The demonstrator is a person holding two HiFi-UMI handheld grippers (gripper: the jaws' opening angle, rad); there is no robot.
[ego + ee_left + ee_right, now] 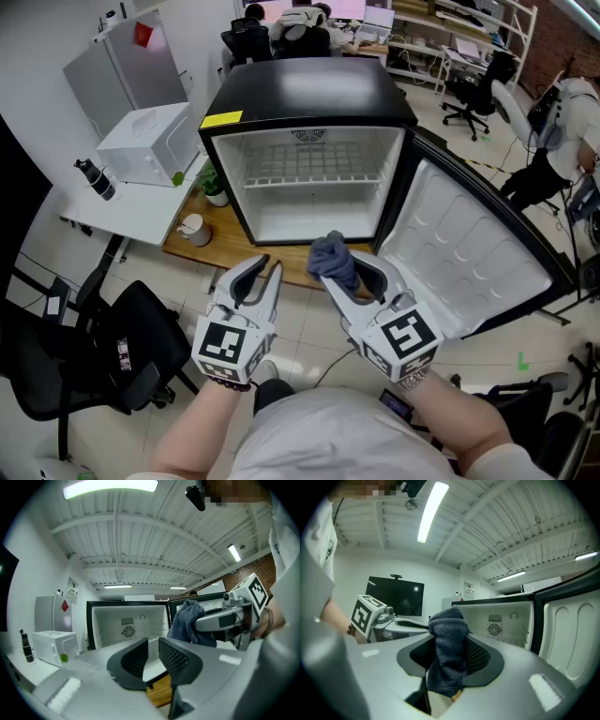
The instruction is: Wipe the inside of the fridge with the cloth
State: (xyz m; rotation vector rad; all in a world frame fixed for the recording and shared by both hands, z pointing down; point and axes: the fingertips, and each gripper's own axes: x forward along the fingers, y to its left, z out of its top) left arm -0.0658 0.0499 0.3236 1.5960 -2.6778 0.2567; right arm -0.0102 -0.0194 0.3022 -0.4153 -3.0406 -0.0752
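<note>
My right gripper (348, 277) clamps the cloth (332, 258), bunched at centre frame before the open fridge (309, 214) (door swung out to the right). My left gripper (260, 270) is empty, jaws slightly apart. Wiping not yet begun; next, reach inside and press cloth to a wall.

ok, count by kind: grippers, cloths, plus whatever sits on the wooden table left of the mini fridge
grippers: 2 (left gripper, right gripper)
cloth: 1
potted plant: 1
white mug: 1
total: 5
</note>
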